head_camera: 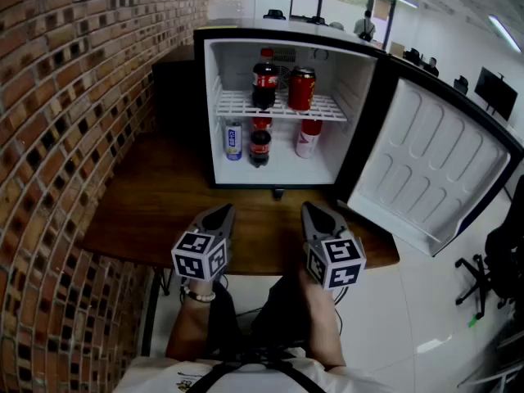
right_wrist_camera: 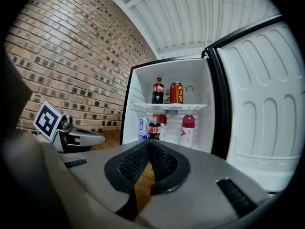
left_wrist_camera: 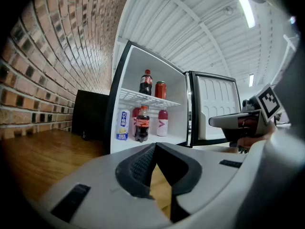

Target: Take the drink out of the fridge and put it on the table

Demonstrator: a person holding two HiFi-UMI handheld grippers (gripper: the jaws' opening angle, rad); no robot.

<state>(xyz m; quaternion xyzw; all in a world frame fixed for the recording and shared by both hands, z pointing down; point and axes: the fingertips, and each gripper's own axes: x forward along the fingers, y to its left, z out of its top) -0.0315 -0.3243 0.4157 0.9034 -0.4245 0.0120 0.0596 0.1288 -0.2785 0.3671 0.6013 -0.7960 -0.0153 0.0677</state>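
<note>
Wooden bench [head_camera: 164, 211] with a mini fridge [head_camera: 278, 38] on it, door swung wide open. All the drinks are inside: tall cola bottle [head_camera: 264, 79] and red can [head_camera: 301, 88] on the wire shelf [head_camera: 327, 109], and below it a blue-and-white can [head_camera: 233, 140], small cola bottle [head_camera: 259, 146] and pink bottle [head_camera: 309, 137]. Left hand-held gripper [head_camera: 223, 213] and right hand-held gripper [head_camera: 311, 211] hover over the bench's near edge, both pinched closed, nothing in them.

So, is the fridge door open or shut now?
Open. The door stands wide to the right, and the drinks inside the fridge show.
</note>
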